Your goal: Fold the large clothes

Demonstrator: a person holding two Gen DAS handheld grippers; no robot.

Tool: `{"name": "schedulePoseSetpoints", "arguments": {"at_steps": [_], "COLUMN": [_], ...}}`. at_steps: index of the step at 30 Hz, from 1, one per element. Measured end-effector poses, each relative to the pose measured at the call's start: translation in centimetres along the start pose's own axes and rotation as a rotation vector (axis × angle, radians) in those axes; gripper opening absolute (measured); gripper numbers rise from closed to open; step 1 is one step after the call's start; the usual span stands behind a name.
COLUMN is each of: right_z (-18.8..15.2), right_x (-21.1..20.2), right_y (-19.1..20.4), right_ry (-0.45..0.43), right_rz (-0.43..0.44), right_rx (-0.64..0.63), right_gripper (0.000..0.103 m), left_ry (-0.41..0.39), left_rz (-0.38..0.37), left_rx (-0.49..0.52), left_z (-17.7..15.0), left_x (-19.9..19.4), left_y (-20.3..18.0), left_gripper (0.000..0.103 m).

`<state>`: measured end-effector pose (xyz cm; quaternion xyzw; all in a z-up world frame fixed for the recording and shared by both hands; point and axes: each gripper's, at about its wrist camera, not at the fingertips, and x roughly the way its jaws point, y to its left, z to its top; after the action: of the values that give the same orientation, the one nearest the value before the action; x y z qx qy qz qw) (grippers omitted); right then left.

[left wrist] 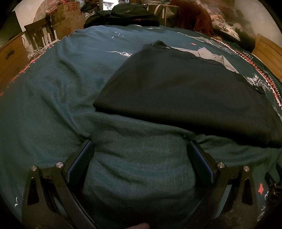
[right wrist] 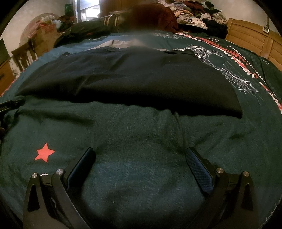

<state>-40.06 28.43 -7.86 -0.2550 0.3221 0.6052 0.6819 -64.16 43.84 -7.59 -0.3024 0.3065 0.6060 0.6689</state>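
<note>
A large black garment [left wrist: 185, 91] lies folded flat on a teal bedspread [left wrist: 52, 88], with grey lining [left wrist: 208, 54] showing at its far end. It also shows in the right wrist view [right wrist: 126, 81]. My left gripper [left wrist: 140, 146] is open and empty, just short of the garment's near edge, low over the bedspread. My right gripper [right wrist: 141, 153] is open and empty, a little short of the near edge, over the bedspread [right wrist: 141, 176]. The left gripper's tip [right wrist: 10, 104] shows at the far left of the right wrist view.
Wooden furniture [left wrist: 10, 58] and cardboard boxes [left wrist: 68, 17] stand left of the bed. Bags and heaped clothes [right wrist: 199, 15] lie beyond the far edge. A wooden headboard [right wrist: 253, 40] stands at the right. A red star print [right wrist: 44, 152] marks the bedspread.
</note>
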Motion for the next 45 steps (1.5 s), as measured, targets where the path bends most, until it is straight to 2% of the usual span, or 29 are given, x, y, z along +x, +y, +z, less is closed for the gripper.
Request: {"name": "schedulePoseSetpoints", "arguments": {"at_steps": [45], "right_z": [-0.16], "right_x": [0.03], "right_y": [-0.02], "right_ry": [-0.013], "right_rz": [-0.009], "right_rx": [0.000], "right_gripper": [0.103], "left_ry": [-0.008], "left_rz": [0.009], "left_rx": [-0.002], "left_z": [-0.29], "left_x": [-0.25], "left_y": [-0.11], "left_gripper": [0.103]}}
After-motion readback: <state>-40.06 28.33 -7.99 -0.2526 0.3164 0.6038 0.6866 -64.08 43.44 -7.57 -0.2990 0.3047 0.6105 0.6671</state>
